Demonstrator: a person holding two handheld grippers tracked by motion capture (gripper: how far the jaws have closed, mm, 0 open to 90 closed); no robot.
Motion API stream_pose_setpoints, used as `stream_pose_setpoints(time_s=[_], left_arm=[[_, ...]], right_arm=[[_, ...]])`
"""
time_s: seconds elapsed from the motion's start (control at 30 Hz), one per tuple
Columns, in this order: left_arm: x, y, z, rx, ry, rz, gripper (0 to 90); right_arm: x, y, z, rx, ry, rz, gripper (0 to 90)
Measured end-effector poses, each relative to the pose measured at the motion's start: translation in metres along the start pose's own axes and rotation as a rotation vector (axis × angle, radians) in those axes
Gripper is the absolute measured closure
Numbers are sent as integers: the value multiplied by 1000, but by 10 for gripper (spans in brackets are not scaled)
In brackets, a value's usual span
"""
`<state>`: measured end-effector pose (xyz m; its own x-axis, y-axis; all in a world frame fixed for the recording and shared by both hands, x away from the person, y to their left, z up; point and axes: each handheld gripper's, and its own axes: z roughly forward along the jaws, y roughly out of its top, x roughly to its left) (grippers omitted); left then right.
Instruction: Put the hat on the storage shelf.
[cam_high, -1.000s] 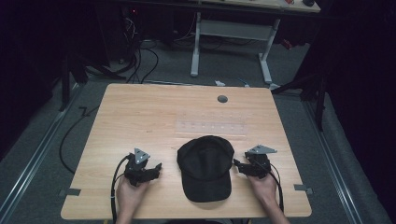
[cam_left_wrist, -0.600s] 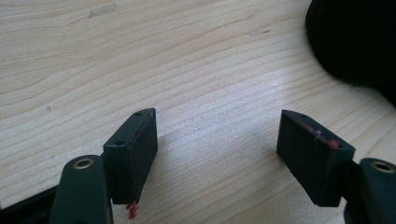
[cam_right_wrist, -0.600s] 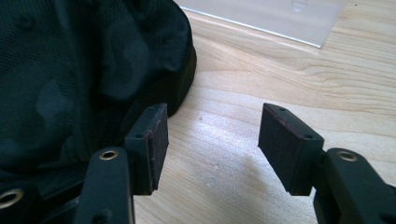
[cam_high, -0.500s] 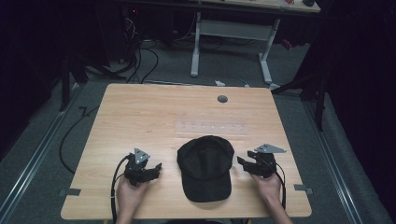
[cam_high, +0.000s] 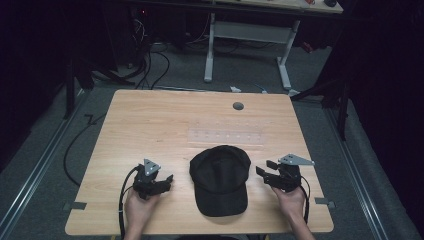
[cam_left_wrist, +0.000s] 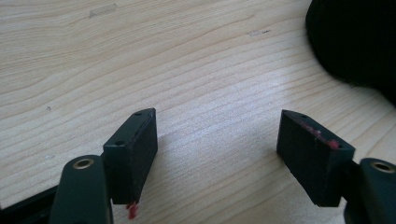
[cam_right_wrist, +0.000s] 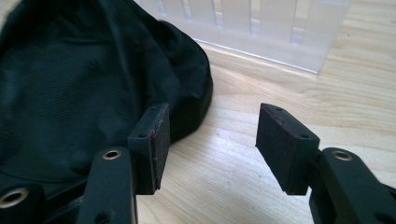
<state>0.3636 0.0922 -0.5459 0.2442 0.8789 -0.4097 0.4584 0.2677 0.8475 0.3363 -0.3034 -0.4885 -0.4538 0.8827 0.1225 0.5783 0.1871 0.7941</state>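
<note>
On the left, the left claw (cam_high: 167, 181) rests low on the wooden surface (cam_high: 150, 125), its jaws apart with nothing between them, apparently waiting beside the black baseball cap (cam_high: 220, 177). The cap lies flat at the near middle of the surface, brim toward the person, between the two claws and touching neither. A clear plastic tray (cam_high: 225, 136) sits just beyond it. On the right, the right claw (cam_high: 264, 168) points at the cap's side; its jaws have just been closing a little yet stand apart and empty, likely lining up to grip the crown.
</note>
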Motion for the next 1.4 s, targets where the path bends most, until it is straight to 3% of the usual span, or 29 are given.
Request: stream_pose_setpoints(time_s=[0.37, 0.57, 0.9, 1.4], left_arm=[[0, 0, 0, 0, 0, 0, 292], [0, 0, 0, 0, 0, -2, 293], [0, 0, 0, -1, -1, -3, 292], [0, 0, 0, -1, 0, -4, 291]], right_arm=[[17, 11, -1, -29, 31, -65, 412], [24, 18, 5, -9, 37, -99, 432], [33, 31, 17, 15, 66, -112, 451], [41, 46, 38, 54, 61, -132, 488]])
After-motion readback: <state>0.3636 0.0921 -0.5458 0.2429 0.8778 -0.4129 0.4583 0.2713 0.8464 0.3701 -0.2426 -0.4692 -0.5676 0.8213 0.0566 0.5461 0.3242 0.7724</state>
